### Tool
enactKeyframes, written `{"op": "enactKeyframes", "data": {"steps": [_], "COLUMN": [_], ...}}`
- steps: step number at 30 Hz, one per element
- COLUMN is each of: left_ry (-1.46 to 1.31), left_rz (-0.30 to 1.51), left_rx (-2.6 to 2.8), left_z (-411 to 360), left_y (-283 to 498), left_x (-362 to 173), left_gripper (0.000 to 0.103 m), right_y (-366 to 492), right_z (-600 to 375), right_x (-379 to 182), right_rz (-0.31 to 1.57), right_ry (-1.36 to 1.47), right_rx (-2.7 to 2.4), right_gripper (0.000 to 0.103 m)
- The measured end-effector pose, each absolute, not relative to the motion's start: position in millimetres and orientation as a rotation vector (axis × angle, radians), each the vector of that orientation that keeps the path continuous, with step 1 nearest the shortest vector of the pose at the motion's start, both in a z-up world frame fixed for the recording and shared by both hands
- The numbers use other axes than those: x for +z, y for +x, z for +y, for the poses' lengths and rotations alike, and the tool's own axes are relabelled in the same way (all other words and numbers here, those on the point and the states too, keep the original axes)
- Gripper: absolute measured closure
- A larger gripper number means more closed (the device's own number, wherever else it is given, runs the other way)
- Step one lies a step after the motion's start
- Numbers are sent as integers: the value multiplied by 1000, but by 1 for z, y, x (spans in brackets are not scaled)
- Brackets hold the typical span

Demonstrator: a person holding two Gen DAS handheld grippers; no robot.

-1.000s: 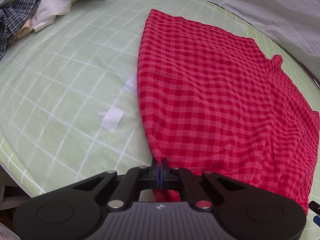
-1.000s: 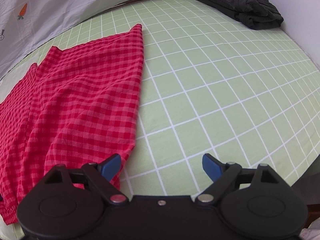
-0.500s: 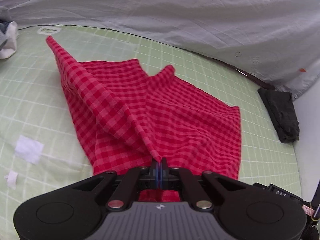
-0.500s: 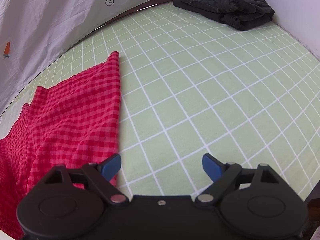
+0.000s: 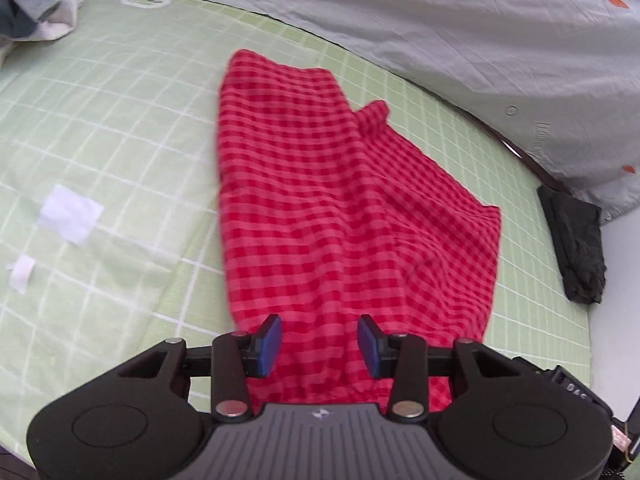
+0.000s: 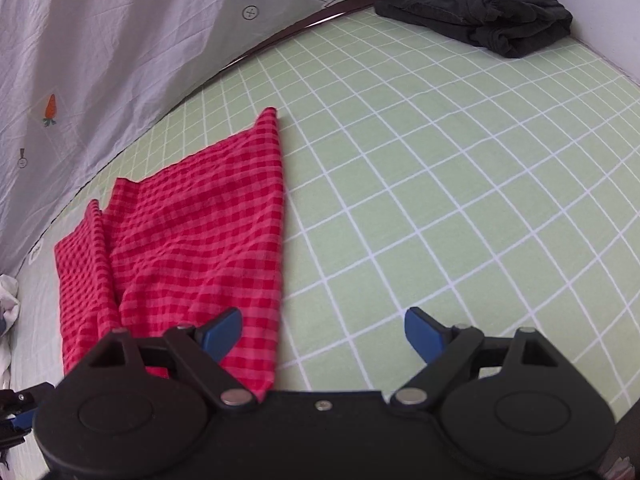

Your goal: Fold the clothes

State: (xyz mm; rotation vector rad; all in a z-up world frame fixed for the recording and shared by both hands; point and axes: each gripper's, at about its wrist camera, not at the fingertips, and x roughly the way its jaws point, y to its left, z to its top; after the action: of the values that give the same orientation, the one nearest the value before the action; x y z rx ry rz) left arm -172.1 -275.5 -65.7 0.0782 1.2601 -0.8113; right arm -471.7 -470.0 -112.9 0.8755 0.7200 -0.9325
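The left gripper (image 5: 319,340) just released the red checked garment (image 5: 340,216) below it, jaws opening; first fold laid. Right gripper (image 6: 323,335) stays open, empty.

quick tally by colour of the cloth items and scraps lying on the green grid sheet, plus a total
red checked garment: 1
dark folded garment: 1
white paper scraps: 2
mixed pile of clothes at the far corner: 1 pile, pieces too bunched to count
total: 5
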Motion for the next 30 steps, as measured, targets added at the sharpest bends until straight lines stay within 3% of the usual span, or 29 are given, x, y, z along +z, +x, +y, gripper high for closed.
{"op": "enactKeyframes", "data": {"steps": [5,19,27,29,30], "left_ry": [107,226,254,258,260], "left_rz": [1314,1333,1339,1337,1335], "left_rx": [-703,-747,-767,-767,-767], "left_z": [-248,-243,-251,-252,-253], "left_y": [-158,-162,-158,-157,-157], "left_x": [-80,-98,-104,-104,-103], "left_gripper": [59,59,59,59,59], "right_y": [-415,-339,-336,-336,-337], "right_z": [-444,-399,-396,-396,-396], "right_x": [-102,-119,-136,-137,-137], "right_rz": [749,823,849,848,843], "right_ry": [741,810,941,948,950], "right_rx": [-776,-494,-465,-463,-461], "right_gripper": [16,60,62,71,89]}}
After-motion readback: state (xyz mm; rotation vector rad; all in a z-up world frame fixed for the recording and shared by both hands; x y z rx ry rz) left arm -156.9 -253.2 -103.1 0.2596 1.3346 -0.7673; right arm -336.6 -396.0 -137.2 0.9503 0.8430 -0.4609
